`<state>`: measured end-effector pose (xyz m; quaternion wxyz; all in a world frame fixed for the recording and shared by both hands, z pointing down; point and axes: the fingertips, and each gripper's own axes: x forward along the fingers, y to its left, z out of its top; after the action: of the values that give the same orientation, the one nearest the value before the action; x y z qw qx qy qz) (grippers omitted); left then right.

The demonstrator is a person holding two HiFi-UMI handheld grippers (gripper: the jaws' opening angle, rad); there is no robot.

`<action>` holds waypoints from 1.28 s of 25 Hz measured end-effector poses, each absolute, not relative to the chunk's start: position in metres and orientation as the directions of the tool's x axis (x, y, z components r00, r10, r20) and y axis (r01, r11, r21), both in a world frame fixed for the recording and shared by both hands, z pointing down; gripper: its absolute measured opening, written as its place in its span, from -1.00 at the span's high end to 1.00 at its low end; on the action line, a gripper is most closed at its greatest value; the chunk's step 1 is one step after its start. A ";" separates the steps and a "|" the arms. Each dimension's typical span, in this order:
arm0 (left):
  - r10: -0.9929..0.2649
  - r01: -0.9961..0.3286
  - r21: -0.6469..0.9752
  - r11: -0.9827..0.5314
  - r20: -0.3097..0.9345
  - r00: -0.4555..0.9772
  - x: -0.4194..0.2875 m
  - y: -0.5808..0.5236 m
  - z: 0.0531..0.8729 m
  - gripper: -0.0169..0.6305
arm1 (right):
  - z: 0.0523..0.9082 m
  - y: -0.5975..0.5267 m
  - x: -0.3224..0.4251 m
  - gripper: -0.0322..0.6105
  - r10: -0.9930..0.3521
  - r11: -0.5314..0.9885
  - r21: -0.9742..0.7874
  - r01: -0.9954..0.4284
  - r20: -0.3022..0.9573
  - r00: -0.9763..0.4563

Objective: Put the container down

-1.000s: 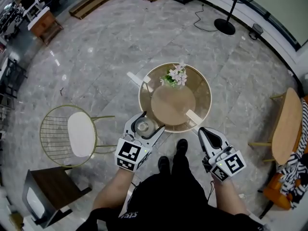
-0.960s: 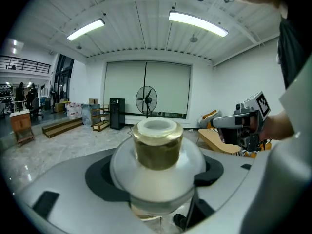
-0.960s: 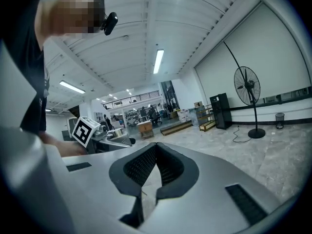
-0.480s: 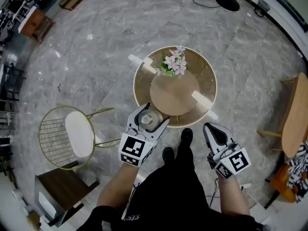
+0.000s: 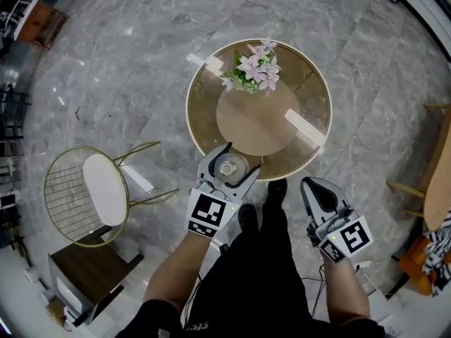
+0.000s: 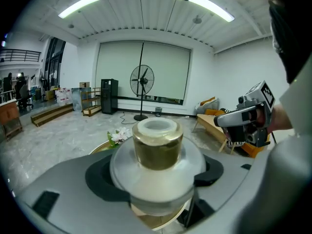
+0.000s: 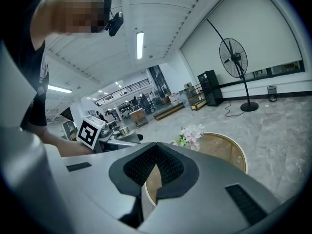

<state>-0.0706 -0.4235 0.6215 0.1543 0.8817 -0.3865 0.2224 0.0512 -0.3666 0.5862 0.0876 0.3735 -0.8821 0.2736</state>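
Observation:
My left gripper (image 5: 227, 167) is shut on a small clear glass container (image 5: 227, 167) with a round lid and a thick knob; in the left gripper view the container (image 6: 157, 165) fills the middle, clamped between the two jaws. It hangs over the near rim of the round glass-topped table (image 5: 310, 97). My right gripper (image 5: 318, 194) is shut with nothing in it, held off the table's near right edge above the floor; its closed jaws (image 7: 155, 177) point toward the table.
A bunch of pink and white flowers (image 5: 255, 69) stands at the table's far side. A gold wire chair (image 5: 88, 192) with a white seat stands to the left, a dark wooden box (image 5: 77, 277) near it. My shoes (image 5: 276, 190) are just under the table's near edge.
Both grippers and the view have moved forward toward the table. The container in my left gripper has gone from beside the table's near-left rim to over it.

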 end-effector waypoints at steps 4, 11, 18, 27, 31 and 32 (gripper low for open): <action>-0.612 -0.753 0.101 -0.650 0.519 0.597 -0.067 -0.433 0.673 -0.08 | 0.628 -0.374 0.047 0.85 -0.585 0.584 -0.417 -0.697 0.380 -0.717; -0.589 -0.747 0.109 -0.656 0.545 0.597 -0.051 -0.443 0.764 -0.08 | 0.695 -0.397 0.061 0.85 -0.594 0.564 -0.416 -0.714 0.396 -0.700; -0.577 -0.746 0.104 -0.658 0.566 0.588 -0.034 -0.452 0.837 -0.08 | 0.753 -0.400 0.055 0.85 -0.521 0.607 -0.426 -0.671 0.425 -0.741; -0.554 -0.724 0.091 -0.684 0.580 0.597 -0.005 -0.467 0.890 -0.09 | 0.781 -0.408 0.058 0.85 -0.494 0.623 -0.440 -0.646 0.419 -0.762; -0.545 -0.714 0.080 -0.695 0.590 0.596 0.004 -0.474 0.902 -0.09 | 0.780 -0.419 0.066 0.85 -0.530 0.622 -0.405 -0.671 0.413 -0.741; -0.543 -0.712 0.078 -0.698 0.591 0.597 0.006 -0.476 0.905 -0.09 | 0.781 -0.418 0.068 0.85 -0.527 0.620 -0.406 -0.671 0.418 -0.740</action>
<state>0.0061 -0.4757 0.9046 0.1547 0.8801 -0.3562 0.2730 0.0683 -0.4182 0.7810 0.1300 0.3363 -0.8906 0.2773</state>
